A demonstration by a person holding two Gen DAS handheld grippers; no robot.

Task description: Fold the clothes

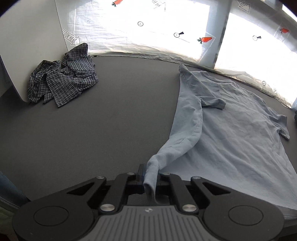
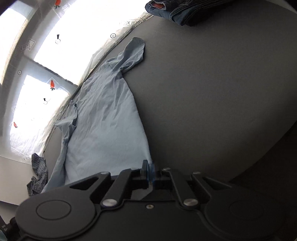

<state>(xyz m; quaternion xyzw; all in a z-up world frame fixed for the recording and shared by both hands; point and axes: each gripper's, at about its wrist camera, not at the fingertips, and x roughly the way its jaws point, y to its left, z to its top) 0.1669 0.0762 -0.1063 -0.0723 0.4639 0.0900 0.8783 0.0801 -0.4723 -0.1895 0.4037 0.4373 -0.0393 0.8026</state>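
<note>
A light blue T-shirt [image 1: 232, 126] lies spread on the dark grey table [image 1: 111, 120], its left side folded over toward the middle, one sleeve lying on top. My left gripper [image 1: 150, 176] is shut on the shirt's near left hem corner, and a bunched strip of cloth runs up from the jaws. In the right wrist view the same T-shirt [image 2: 104, 122] stretches away toward the window. My right gripper [image 2: 150, 170] is shut on the shirt's near right hem corner, with blue cloth showing between the jaws.
A crumpled dark plaid shirt [image 1: 63, 81] lies at the far left against a white board [image 1: 27, 46]. Folded jeans [image 2: 185, 11] sit at the table's far right. A printed plastic sheet [image 1: 148, 27] covers the bright window behind the table [image 2: 213, 92].
</note>
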